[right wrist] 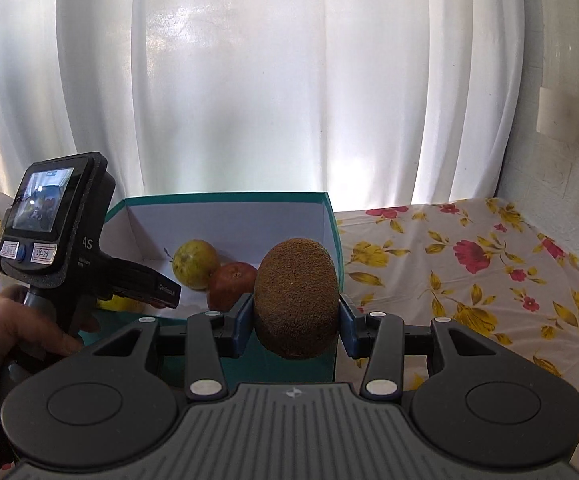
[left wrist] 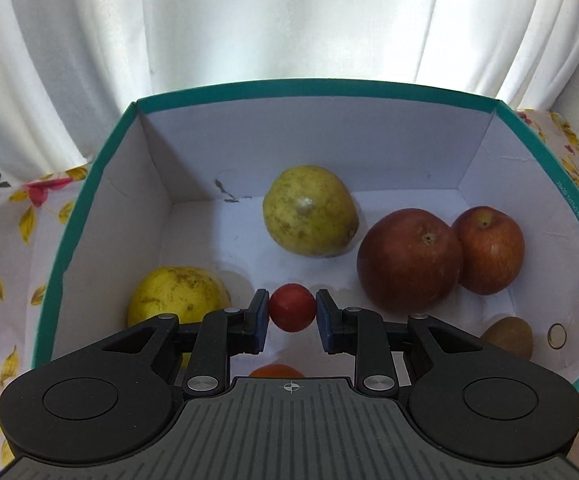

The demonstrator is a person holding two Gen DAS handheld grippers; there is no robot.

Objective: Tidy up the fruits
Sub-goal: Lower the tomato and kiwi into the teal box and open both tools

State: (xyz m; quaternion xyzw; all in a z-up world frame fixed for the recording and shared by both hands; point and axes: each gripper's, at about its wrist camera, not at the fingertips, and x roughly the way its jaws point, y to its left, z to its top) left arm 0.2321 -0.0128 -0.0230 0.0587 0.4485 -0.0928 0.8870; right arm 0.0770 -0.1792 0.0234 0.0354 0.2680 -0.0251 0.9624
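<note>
My left gripper (left wrist: pixel 292 314) is shut on a small red fruit (left wrist: pixel 292 307) and holds it above the floor of a teal-rimmed white box (left wrist: pixel 313 88). In the box lie two yellow-green fruits (left wrist: pixel 308 210) (left wrist: pixel 177 294), two red apples (left wrist: pixel 407 258) (left wrist: pixel 489 249), a kiwi (left wrist: pixel 507 336) and an orange fruit (left wrist: pixel 275 371) mostly hidden under the gripper. My right gripper (right wrist: pixel 296 316) is shut on a brown kiwi (right wrist: pixel 296 298), held in front of the same box (right wrist: pixel 331 216), near its right corner. The left gripper's body (right wrist: pixel 61 236) shows at the left there.
The box stands on a floral tablecloth (right wrist: pixel 469 272). White curtains (right wrist: pixel 289 80) hang behind. A wall (right wrist: pixel 561 80) is at the right. The person's hand (right wrist: pixel 13 320) holds the left gripper.
</note>
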